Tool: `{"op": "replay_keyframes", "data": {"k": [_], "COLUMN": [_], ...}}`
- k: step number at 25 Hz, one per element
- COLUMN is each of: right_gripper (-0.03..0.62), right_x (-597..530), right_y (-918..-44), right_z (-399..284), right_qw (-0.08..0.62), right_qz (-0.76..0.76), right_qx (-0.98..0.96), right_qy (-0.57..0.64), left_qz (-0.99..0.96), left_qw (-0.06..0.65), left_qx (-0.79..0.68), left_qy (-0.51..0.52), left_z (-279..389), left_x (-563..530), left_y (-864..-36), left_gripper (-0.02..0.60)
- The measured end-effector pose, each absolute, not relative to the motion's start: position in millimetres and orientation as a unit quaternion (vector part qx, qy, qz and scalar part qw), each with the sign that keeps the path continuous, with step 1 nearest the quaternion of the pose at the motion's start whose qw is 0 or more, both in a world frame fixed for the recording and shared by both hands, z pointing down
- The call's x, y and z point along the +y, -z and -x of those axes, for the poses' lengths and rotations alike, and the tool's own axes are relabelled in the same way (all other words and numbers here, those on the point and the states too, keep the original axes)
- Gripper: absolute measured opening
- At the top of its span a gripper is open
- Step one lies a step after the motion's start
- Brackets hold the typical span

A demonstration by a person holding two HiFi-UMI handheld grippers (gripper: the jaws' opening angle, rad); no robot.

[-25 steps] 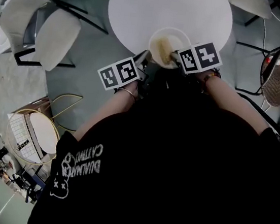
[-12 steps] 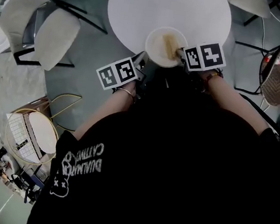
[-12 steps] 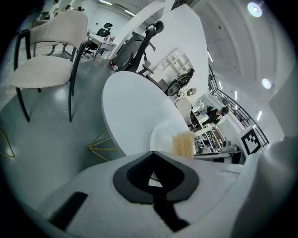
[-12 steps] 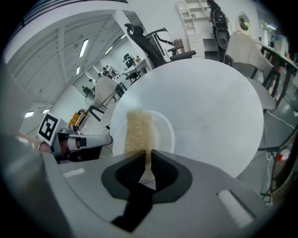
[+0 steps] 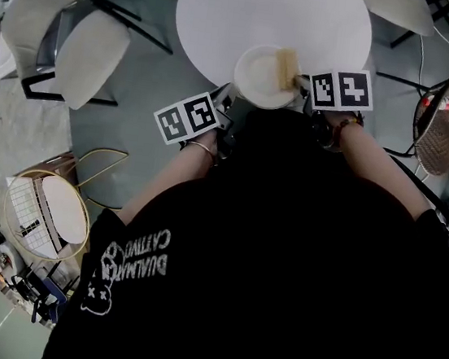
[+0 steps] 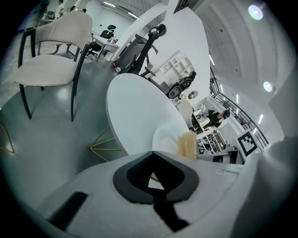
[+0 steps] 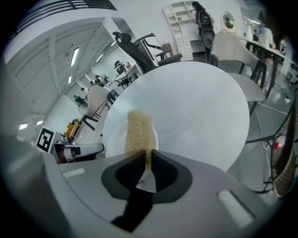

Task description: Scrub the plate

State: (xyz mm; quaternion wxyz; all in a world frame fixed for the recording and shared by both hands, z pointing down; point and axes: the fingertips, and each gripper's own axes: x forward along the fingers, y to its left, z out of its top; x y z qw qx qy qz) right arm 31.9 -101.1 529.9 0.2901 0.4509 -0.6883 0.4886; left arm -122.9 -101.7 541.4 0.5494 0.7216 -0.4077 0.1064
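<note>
Sponge (image 5: 287,66) slid to 2 o'clock on the plate (image 5: 256,79), pinched in my right gripper (image 7: 145,153). My left gripper (image 6: 152,155) clamps that plate; next I scrub back.

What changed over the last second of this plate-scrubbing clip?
The right tool, shut on the tan rectangular scrub sponge, dragged it from the middle of the round white plate out to the plate's right rim. The left tool stayed clamped on the plate's near edge; plate and round white table kept their places.
</note>
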Motion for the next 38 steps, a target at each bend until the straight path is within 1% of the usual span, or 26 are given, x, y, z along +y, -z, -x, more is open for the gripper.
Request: {"op": "replay_keyframes", "data": {"k": [13,15,18,22,24,26,31,38], "right_gripper": [0.042,0.042,0.041,0.041,0.043,0.043,0.042,0.041], "right_x": [-106,-106,-102,-83,-75,-70,-72,-83], "right_y": [-523,-520,-512,-513,-515,-516,-519,-525], "right_z": [-52,-46,-18,20,31,38,40,22], "right_qw": [0.256,0.247,0.236,0.272,0.292,0.298,0.297,0.308], "right_qz": [-0.486,-0.476,-0.429,-0.349,-0.322,-0.307,-0.311,-0.357], "right_qx": [-0.678,-0.686,-0.717,-0.752,-0.762,-0.767,-0.766,-0.753], "right_qy": [-0.489,-0.491,-0.497,-0.489,-0.480,-0.479,-0.478,-0.460], "left_qz": [-0.727,-0.735,-0.750,-0.758,-0.770,-0.778,-0.768,-0.761], "left_qw": [0.546,0.536,0.518,0.520,0.512,0.507,0.528,0.536], "left_qx": [-0.400,-0.399,-0.386,-0.362,-0.346,-0.331,-0.328,-0.336], "left_qy": [-0.114,-0.122,-0.144,-0.153,-0.159,-0.167,-0.154,-0.143], "left_z": [117,117,112,100,94,88,89,94], "left_x": [-97,-97,-93,-88,-85,-81,-81,-87], "left_y": [-542,-540,-537,-536,-534,-534,-537,-538], "left_gripper": [0.000,0.000,0.000,0.000,0.000,0.000,0.000,0.000]}}
